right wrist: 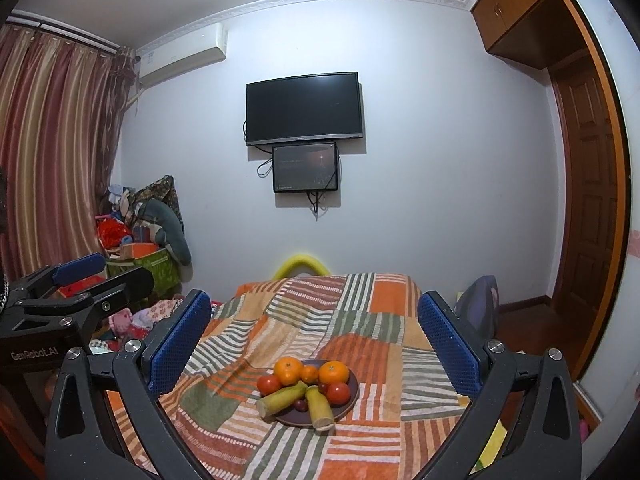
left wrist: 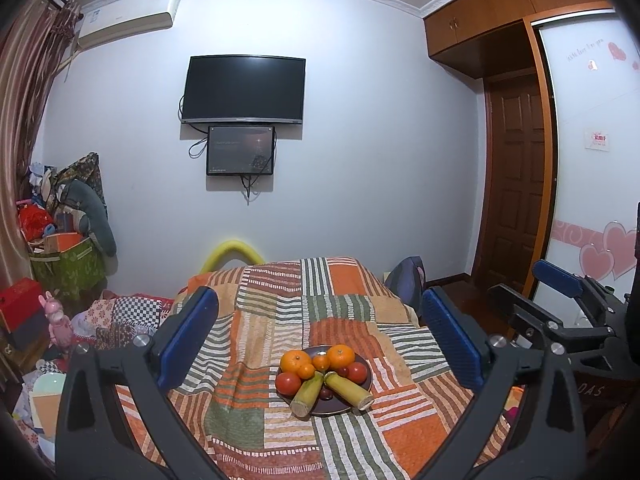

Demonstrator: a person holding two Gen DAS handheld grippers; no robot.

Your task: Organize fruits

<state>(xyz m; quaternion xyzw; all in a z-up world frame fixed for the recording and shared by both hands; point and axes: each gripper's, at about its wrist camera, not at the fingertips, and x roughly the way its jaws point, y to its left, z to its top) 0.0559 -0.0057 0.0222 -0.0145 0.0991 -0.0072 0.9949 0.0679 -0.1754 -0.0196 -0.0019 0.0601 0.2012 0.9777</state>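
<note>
Seemingly between steps, both the left gripper (left wrist: 320, 336) and right gripper (right wrist: 314, 338) are hovering wide open and empty while the fruits (left wrist: 322, 372) are sitting, apparently neatly, piled on the plate (left wrist: 366, 372) atop the bed (left wrist: 280, 312), fitting either sorted or awaiting sorting.

Left gripper (left wrist: 320, 336): jaws spread wide, blue pads (left wrist: 188, 336) at lower left and lower right of its own view, nothing between them. Right gripper (right wrist: 316, 336): jaws equally wide, empty. Each gripper also shows at the other view's side edge, level, side by side.
</note>
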